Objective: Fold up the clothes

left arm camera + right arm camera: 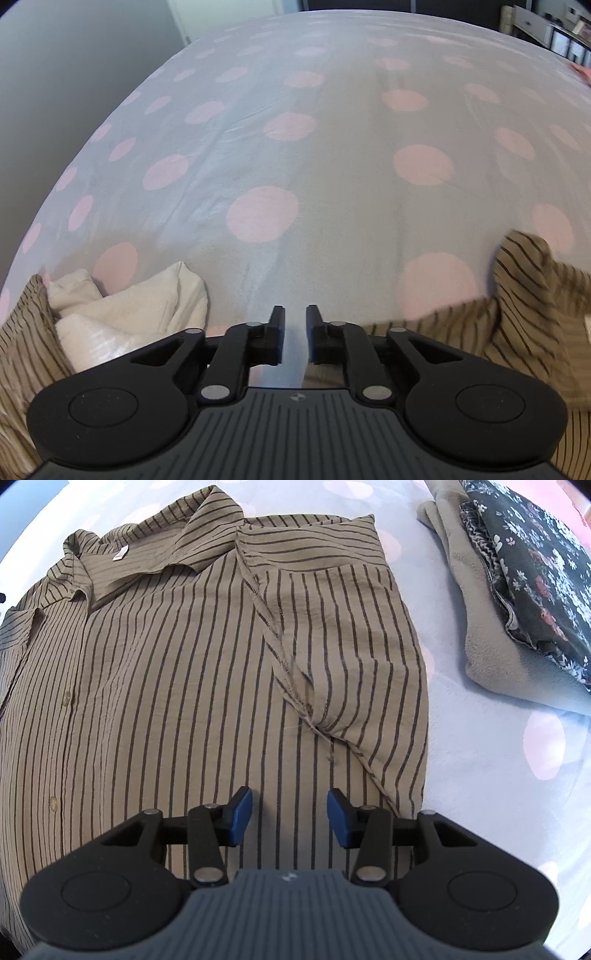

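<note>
A tan shirt with dark stripes (177,686) lies flat on the bed, collar at the far side, its right sleeve folded in over the body. My right gripper (290,814) hovers open above the shirt's lower part, holding nothing. In the left wrist view the same striped shirt (524,310) shows bunched at the lower right and lower left edges. My left gripper (295,332) sits low over the bedsheet with a narrow gap between its jaws and nothing between them.
The bed has a pale sheet with pink dots (295,155). A cream garment (129,314) lies crumpled at the left gripper's left. A stack of folded clothes, grey fleece (517,664) under a dark floral piece (535,565), lies right of the shirt.
</note>
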Tool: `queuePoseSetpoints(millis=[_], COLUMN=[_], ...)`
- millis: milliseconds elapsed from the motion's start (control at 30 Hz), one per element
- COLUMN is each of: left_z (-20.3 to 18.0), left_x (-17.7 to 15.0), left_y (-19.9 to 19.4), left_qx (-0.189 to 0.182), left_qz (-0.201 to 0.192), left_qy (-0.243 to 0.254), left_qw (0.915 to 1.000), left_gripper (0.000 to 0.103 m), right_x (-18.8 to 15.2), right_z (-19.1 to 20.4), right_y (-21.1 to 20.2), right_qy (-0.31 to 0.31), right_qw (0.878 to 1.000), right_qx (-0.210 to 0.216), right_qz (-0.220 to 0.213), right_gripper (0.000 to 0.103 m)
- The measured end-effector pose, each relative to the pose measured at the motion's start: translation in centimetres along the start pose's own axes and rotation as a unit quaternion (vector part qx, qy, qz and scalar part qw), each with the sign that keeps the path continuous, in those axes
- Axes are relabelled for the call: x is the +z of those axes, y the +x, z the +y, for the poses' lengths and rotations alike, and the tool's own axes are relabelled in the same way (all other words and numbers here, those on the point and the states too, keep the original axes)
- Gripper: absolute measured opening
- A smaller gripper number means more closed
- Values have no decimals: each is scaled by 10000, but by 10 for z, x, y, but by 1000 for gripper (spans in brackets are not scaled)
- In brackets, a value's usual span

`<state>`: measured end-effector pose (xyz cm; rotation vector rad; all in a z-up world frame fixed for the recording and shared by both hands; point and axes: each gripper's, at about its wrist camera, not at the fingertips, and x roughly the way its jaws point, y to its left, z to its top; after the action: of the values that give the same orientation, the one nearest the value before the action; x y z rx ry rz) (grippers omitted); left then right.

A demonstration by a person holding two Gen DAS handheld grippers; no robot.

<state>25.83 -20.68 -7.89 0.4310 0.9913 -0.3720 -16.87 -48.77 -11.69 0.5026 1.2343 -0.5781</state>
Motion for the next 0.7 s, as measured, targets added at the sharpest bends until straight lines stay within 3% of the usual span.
queuePoseSetpoints(millis=[200,433,600,700], left_z=[7,15,8,5], left_x=[-26,-22,-14,-9], left_y=[-32,-14,6,18], left_qx=[-121,-375,-407,-453], left_qz=[-98,-3,205,407], left_qy=[308,-822,-1306,-1507], left_qw=[9994,9959,9904,9867], left_gripper=[25,40,40,30], right_x=[-7,-14,-12,-9], right_z=[4,7,7,7], right_y=[-15,-28,-24,-18], right_qy=[-22,-3,6,-7], right_qw=[9998,9995,9996,9998], right_qx=[18,20,-13,-17], right_qz=[-184,-318,-270,-192], right_gripper=[48,49,49,49])
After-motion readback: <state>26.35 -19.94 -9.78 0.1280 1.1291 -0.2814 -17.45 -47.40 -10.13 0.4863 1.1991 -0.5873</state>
